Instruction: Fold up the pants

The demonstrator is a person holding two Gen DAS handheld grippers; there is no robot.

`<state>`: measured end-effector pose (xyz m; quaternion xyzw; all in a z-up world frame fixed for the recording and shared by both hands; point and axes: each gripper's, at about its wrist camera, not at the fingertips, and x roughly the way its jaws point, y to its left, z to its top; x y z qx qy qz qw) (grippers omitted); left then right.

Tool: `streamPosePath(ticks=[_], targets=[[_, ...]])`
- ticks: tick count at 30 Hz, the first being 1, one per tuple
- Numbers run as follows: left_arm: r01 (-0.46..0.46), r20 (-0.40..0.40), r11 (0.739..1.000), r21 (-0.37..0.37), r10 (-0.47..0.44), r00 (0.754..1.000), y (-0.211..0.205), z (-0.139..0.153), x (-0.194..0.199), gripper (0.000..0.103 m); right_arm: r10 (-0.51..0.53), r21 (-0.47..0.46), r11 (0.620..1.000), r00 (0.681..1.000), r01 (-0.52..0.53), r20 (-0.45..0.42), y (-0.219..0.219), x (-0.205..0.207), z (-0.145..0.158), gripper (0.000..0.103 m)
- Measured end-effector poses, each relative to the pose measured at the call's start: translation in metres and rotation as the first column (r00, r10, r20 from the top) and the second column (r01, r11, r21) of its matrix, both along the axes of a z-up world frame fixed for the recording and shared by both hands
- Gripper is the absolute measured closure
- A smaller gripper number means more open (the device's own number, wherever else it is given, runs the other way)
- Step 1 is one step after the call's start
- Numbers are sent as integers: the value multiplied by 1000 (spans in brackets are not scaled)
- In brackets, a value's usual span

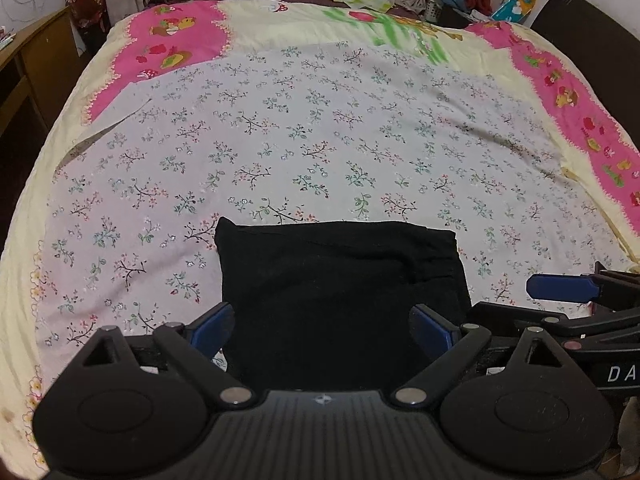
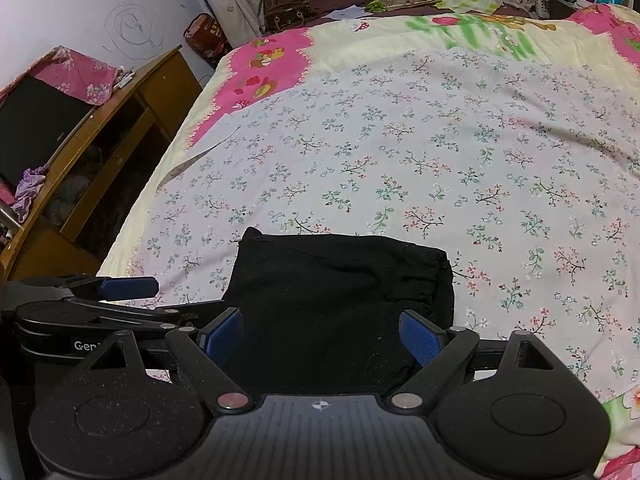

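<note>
Floral bed sheet (image 1: 320, 140) carries the black pants (image 1: 340, 280), folded into a compact rectangle at its near edge; soft, light, limp cloth, best pinched at a corner; left gripper (image 1: 322, 326) and right gripper (image 2: 320, 334) fingers spread wide, empty.
</note>
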<state>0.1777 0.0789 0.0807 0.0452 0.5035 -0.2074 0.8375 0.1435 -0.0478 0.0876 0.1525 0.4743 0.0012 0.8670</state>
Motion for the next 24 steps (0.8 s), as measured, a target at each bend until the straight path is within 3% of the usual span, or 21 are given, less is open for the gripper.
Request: streamPosePath(ticks=[19,24], targets=[[-3,-22,1000,-17,3,1000,6,-6,2,1,15,-17,1000,999,-15,-35,2,2,-5,27],[-11,-24,1000,9,12,1000,6,-8,3,1,26,-17,999,998,-27,-51,4,4,-9,27]])
